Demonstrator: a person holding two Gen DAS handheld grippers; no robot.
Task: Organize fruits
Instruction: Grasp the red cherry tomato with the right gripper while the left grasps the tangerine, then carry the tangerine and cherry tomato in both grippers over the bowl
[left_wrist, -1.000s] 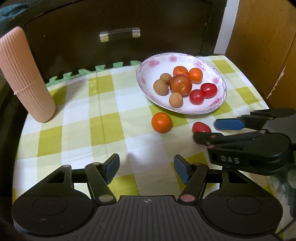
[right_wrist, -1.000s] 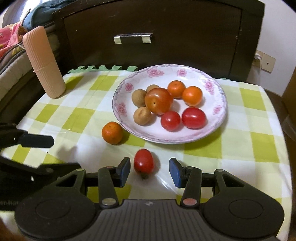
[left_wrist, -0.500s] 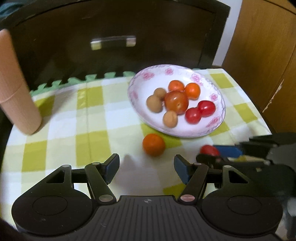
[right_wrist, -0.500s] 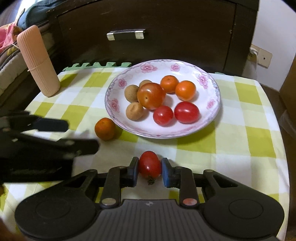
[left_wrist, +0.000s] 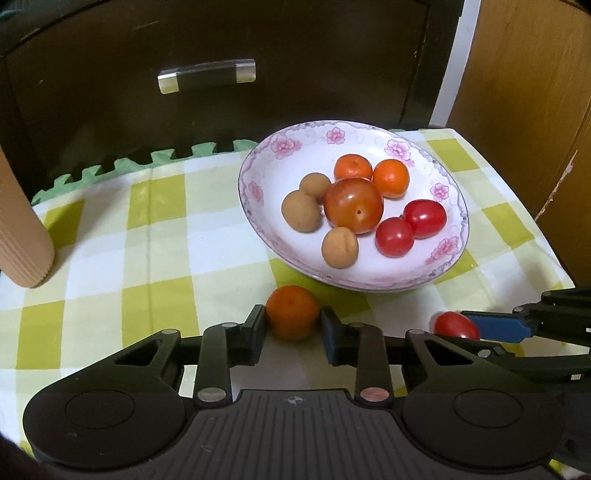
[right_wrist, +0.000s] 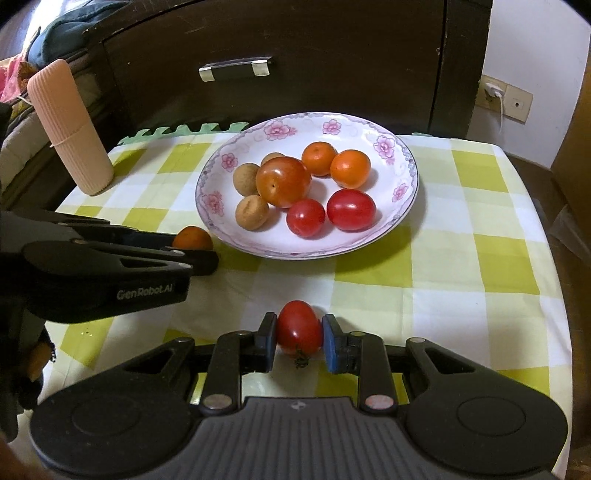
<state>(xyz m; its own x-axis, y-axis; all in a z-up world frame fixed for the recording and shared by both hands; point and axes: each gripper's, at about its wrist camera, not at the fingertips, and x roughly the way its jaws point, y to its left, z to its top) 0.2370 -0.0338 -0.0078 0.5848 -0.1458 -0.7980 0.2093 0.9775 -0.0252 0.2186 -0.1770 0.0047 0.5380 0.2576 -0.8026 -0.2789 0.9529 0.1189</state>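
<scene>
A flowered white plate holds several fruits: oranges, red tomatoes, brown longans and one large orange-red tomato. On the checked cloth in front of the plate, my left gripper is shut on a small orange, which also shows in the right wrist view as the orange behind the left gripper's fingers. My right gripper is shut on a red cherry tomato; the same tomato shows at the right in the left wrist view.
A ribbed pink cylinder stands at the back left of the table. A dark drawer front with a handle rises behind the table. The table's right edge drops off beside a wooden panel.
My left gripper moved forward and closed on the orange. My right gripper closed on the red tomato half a second ago and still holds it.
</scene>
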